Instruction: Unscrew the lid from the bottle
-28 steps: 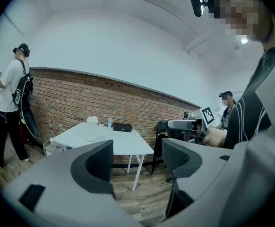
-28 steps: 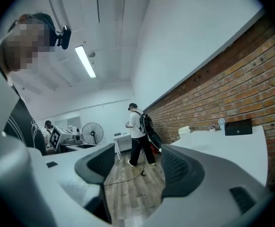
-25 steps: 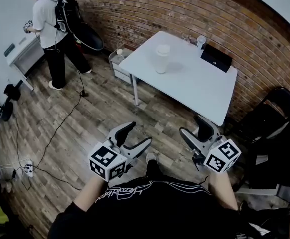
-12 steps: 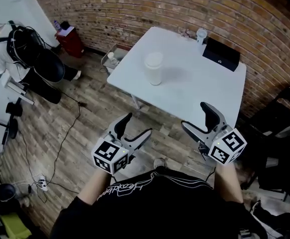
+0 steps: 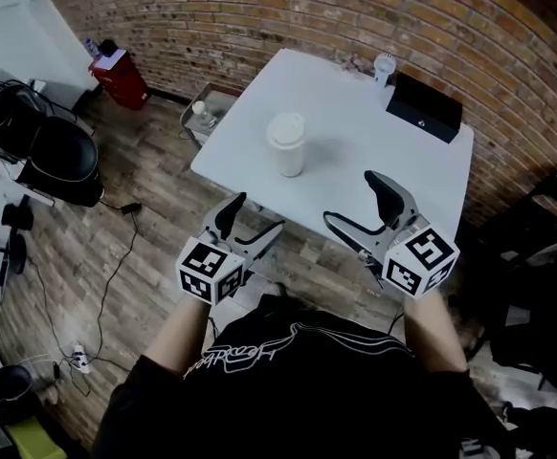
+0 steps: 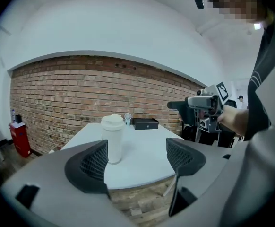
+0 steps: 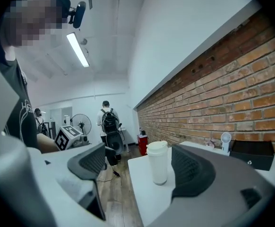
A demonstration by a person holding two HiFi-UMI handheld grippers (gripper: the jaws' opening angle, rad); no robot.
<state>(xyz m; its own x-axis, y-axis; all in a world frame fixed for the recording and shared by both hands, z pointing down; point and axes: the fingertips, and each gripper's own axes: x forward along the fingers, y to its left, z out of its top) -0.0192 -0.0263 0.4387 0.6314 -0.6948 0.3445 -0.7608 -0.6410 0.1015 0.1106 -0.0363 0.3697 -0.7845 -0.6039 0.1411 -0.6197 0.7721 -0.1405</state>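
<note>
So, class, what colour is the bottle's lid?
White, matching the bottle itself; the lid shows best in the right gripper view.

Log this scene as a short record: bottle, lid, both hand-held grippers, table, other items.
bottle: white, upright on the table, untouched
lid: on the bottle, not yet unscrewed
left hand-held gripper: jaws have just been opening, apart, nothing between them, short of the table's near edge
right hand-held gripper: jaws have just been opening, apart, nothing between them, at the table's near edge
other items: black box and small white fan at the table's far side
</note>
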